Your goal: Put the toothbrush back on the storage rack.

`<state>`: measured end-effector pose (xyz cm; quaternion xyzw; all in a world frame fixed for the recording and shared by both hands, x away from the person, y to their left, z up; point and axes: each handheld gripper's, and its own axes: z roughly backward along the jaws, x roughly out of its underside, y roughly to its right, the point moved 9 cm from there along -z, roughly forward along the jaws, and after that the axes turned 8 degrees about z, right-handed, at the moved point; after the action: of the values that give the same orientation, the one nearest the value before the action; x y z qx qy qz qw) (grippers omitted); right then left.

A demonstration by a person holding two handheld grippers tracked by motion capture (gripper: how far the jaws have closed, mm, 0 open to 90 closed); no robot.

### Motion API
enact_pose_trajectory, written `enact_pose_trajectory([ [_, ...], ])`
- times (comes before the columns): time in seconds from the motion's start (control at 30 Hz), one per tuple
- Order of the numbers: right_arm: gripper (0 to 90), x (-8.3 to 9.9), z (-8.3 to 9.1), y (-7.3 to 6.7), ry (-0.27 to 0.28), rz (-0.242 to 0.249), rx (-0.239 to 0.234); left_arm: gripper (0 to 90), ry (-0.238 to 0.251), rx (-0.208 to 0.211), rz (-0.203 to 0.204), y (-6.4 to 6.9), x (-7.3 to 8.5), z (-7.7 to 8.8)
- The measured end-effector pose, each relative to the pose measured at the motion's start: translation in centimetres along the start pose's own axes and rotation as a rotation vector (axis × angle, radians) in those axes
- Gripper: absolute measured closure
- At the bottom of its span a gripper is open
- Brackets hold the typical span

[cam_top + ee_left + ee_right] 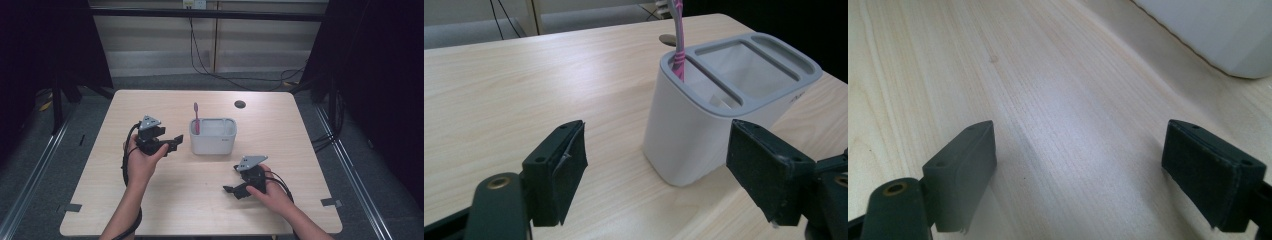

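A white holder with a grey slotted top [213,136] stands mid-table, and a pink toothbrush [196,118] sticks upright out of its left slot. My left gripper [176,142] hovers just left of the holder, open and empty. In the left gripper view the holder [704,125] stands close ahead between the spread jaws, with the toothbrush [679,42] in its near slot. My right gripper [231,190] sits low over the table in front and to the right of the holder, open and empty. The right gripper view catches a corner of the holder [1218,30] beyond the bare tabletop.
The wooden table [150,200] has a dark round grommet hole [240,104] near its far edge. Cables run across the floor behind the table. Grey tape tabs mark the table's front corners.
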<state>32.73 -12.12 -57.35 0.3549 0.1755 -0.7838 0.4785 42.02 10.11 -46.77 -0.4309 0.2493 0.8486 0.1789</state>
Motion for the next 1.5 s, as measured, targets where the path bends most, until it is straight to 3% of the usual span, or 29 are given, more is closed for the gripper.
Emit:
enact_pose_trajectory([
  [0.33,13.6,0.0,0.0,0.0,0.0,0.0,0.001,21.6,-0.027,0.015,-0.018,-0.5,1.3,0.5],
  [1.5,13.6,0.0,0.0,0.0,0.0,0.001,0.001,20.3,-0.076,0.007,-0.022,-3.2,5.3,2.1],
])
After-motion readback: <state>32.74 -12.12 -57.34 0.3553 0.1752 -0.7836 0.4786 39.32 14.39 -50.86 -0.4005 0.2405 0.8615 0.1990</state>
